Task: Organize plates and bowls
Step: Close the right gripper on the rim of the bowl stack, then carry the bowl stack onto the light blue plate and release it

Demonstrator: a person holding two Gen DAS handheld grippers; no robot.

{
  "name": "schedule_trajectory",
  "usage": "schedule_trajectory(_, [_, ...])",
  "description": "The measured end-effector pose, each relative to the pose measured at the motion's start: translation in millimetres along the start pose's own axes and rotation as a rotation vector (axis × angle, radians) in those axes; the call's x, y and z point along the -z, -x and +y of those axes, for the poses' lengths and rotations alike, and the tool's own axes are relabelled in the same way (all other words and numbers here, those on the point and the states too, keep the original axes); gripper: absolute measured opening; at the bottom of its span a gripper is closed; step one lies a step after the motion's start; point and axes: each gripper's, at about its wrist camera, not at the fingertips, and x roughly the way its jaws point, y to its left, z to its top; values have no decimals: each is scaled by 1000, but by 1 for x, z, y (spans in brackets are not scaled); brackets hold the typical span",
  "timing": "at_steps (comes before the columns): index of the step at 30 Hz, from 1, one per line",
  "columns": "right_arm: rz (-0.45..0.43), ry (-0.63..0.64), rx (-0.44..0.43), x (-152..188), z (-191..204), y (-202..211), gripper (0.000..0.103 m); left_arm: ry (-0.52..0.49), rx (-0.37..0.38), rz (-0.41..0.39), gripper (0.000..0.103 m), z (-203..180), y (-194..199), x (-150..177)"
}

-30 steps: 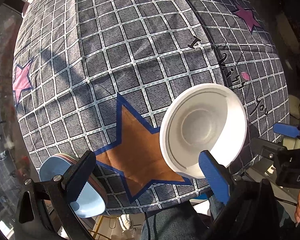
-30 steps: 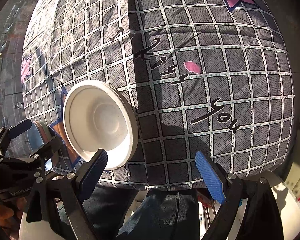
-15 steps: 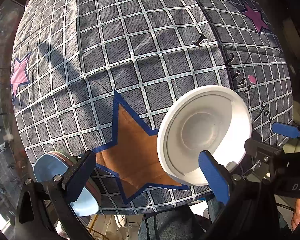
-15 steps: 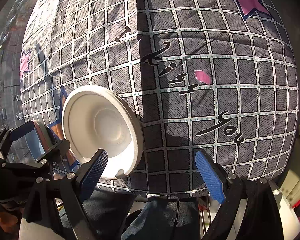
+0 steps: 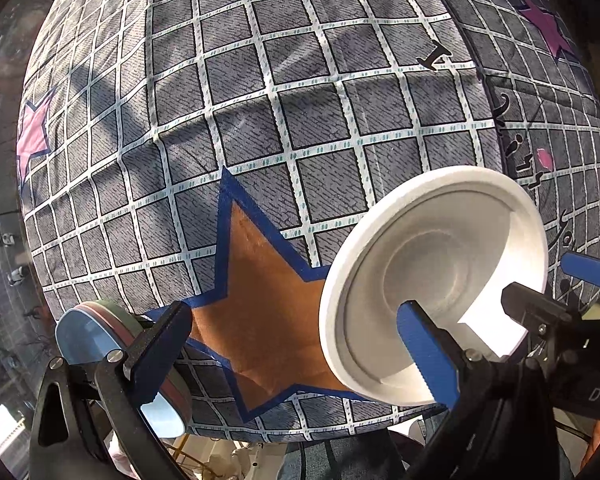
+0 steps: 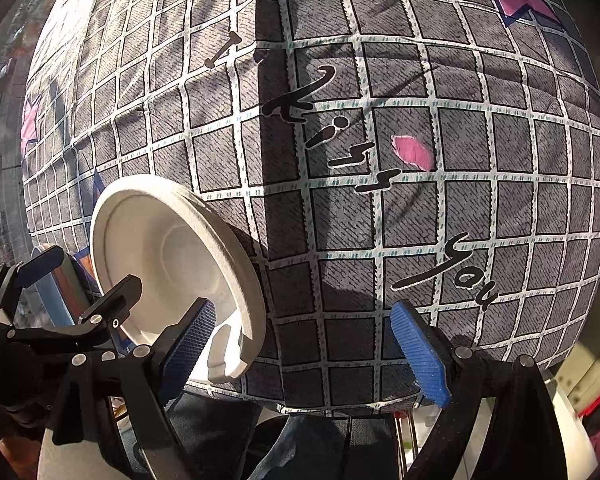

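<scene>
You are seeing black script reading "I kiss you" running across the checked cloth point(image 6: 340, 80) ahead of your right tool point(image 6: 304, 344); "DAS" is showing on its body.

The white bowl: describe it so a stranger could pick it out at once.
Start from the grey checked cloth covering the table and find the big brown star with a blue border near the front edge. The white bowl sits just right of that star. Unlike the stack of coloured plates left of the star, it is plain white, deep and alone.
</scene>
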Motion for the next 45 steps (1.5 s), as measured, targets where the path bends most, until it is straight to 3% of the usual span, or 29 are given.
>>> schedule_trajectory(11, [20, 31, 14, -7, 2, -37, 90, 13, -25, 17, 102, 4, -41, 0])
schedule_trajectory(15, [-12, 48, 13, -5, 13, -44, 90, 49, 21, -6, 101, 9, -51, 6])
schedule_trajectory(18, [-16, 67, 15, -22, 20, -41, 87, 60, 58, -21, 93, 22, -58, 14])
schedule_trajectory(21, [-25, 111, 8, -22, 30, -36, 65, 65, 94, -36, 77, 18, -57, 22])
schedule_trajectory(23, [6, 126, -40, -23, 44, -40, 41, 70, 137, -38, 61, 15, -56, 28])
schedule_trajectory(25, [31, 114, -79, -19, 51, -47, 32, 59, 183, -30, 40, 9, -57, 32])
schedule_trajectory(26, [31, 110, -83, -17, 54, -49, 27, 46, 182, -24, 40, 8, -58, 34])
schedule_trajectory(32, [57, 89, -88, -16, 60, -56, 27, -18, 176, -31, 40, 2, -63, 45])
schedule_trajectory(38, [76, 102, -65, -1, 68, -65, 27, -10, 170, -27, 40, -18, -63, 77])
schedule_trajectory(45, [78, 155, -42, 16, 111, -64, 27, 41, 190, -48, 40, -4, -63, 113])
